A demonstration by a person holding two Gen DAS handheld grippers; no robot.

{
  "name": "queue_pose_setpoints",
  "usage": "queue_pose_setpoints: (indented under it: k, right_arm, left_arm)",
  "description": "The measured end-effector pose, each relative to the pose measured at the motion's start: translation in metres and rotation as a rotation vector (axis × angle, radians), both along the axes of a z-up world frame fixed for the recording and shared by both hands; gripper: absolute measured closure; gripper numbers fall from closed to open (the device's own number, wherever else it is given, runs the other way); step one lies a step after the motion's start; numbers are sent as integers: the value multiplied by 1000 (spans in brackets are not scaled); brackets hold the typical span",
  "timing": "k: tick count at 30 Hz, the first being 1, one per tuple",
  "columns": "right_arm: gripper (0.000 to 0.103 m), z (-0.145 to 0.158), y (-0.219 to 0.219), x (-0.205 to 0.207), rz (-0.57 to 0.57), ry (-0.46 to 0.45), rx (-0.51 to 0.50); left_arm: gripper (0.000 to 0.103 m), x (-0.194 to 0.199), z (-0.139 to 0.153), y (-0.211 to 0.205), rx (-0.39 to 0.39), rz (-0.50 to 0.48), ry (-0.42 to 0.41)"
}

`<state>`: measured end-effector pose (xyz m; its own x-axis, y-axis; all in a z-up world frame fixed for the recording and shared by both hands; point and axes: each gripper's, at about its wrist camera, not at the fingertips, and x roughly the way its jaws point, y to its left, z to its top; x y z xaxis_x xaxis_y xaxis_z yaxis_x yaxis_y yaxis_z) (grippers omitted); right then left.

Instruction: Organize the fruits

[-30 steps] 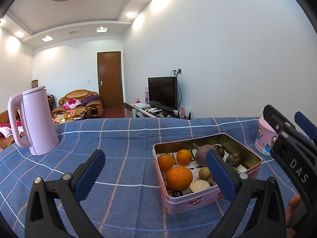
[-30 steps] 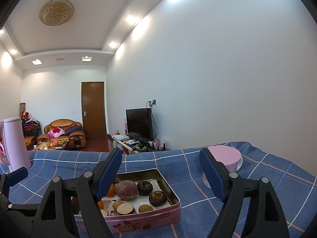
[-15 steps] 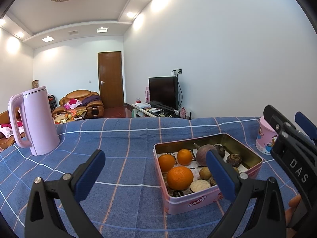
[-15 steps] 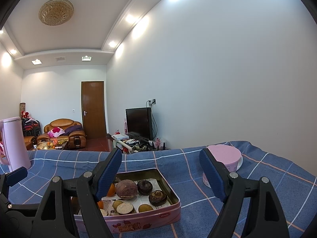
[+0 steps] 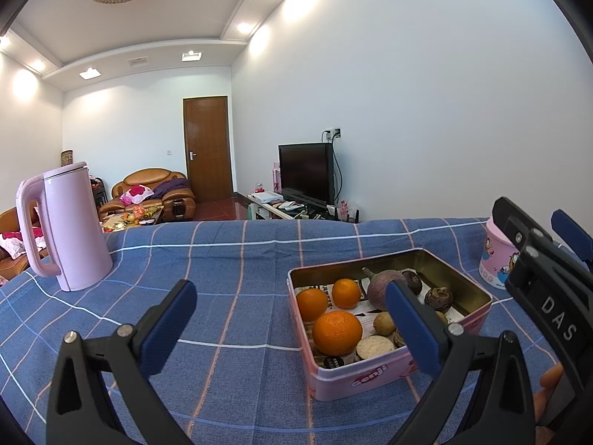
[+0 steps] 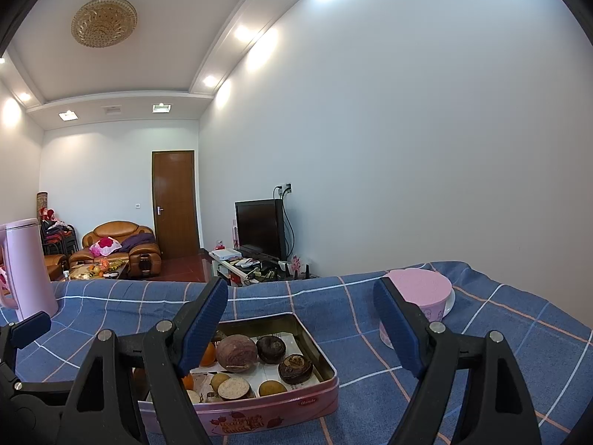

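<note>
A pink metal tin sits on the blue checked tablecloth, also in the right wrist view. It holds three oranges, the largest at the front, a purple round root, dark brown chestnut-like pieces and small tan fruits. My left gripper is open and empty, above the cloth just left of the tin. My right gripper is open and empty, hovering over the tin's near right side.
A pink kettle stands at the far left of the table. A pink lidded cup with a cartoon print stands right of the tin. The table's far edge faces a living room.
</note>
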<state>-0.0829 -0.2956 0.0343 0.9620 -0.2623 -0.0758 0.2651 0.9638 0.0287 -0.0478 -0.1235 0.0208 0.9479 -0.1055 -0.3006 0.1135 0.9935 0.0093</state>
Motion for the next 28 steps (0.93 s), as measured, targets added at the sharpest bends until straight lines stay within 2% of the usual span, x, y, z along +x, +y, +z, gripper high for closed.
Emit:
queue_pose_setpoints:
  k: [18,22,28]
  right_arm:
    - [21,-4,2,-1,2,10,7]
    - [21,-5,2,-1,1,14,11]
    - [21,-5,1,-2,-11,20,21]
  left_arm:
    - [0,3,0,1,13,9,22]
    - [0,8,-1,8,-37,-9,42]
    - [0,12,-3,12,-58,-5,62]
